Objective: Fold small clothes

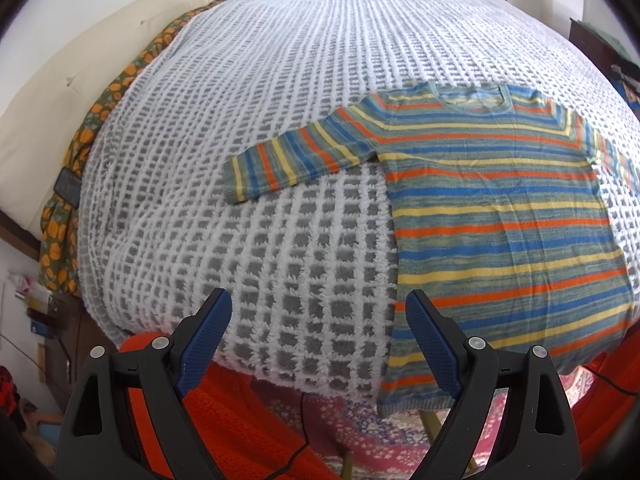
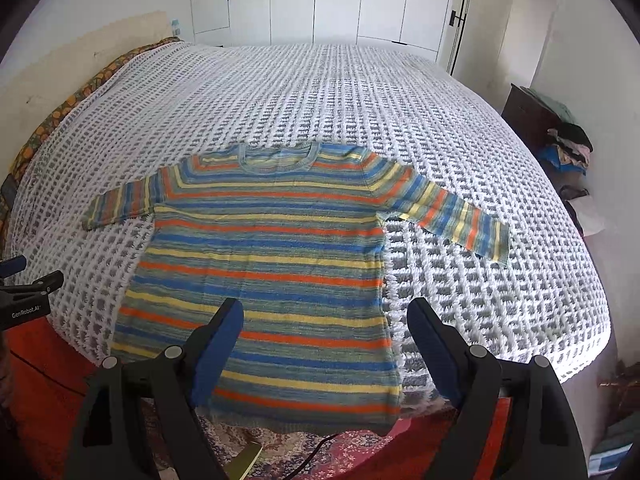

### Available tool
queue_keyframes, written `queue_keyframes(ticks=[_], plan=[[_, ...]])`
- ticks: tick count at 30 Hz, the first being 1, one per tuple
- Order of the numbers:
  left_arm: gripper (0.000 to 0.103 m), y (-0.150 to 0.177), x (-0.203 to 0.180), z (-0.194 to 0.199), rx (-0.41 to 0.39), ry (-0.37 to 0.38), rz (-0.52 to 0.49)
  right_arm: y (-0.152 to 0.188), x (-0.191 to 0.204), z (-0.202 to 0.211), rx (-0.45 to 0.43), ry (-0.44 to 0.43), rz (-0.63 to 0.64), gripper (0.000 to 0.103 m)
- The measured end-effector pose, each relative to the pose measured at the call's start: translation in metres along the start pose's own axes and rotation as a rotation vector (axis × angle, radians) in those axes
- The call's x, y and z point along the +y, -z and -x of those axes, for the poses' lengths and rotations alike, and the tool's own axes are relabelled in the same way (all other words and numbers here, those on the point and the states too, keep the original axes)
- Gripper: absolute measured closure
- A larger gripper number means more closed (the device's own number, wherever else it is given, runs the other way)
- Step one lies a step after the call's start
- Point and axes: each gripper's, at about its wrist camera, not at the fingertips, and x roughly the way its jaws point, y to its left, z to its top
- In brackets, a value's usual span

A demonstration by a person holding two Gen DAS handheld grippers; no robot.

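Left wrist: sweater (image 1: 500, 208) sleeve cropped.

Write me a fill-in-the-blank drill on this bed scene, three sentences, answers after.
1. The striped sweater lies spread flat on the white-and-grey ____ that covers the bed.
2. Both sleeves are stretched out to the sides, so the sweater is not yet ____.
3. The left gripper and the right gripper both have their jaws ____, with nothing held.

Missing words: blanket; folded; open
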Motion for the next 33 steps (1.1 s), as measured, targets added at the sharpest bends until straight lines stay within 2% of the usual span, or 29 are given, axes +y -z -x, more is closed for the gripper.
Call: queue_keyframes(ticks=[10,33], plan=[[0.013,0.001,-0.009,-0.006,0.024,-0.020,-0.026,-0.006,-0.028,-0.010,0.020,0.142,-0.027,0.020],[0.013,-0.007,-0.055,0.007,0.031,-0.060,-0.124,-0.012,-0.079,-0.018,0.005,0.174,-0.072,0.020]])
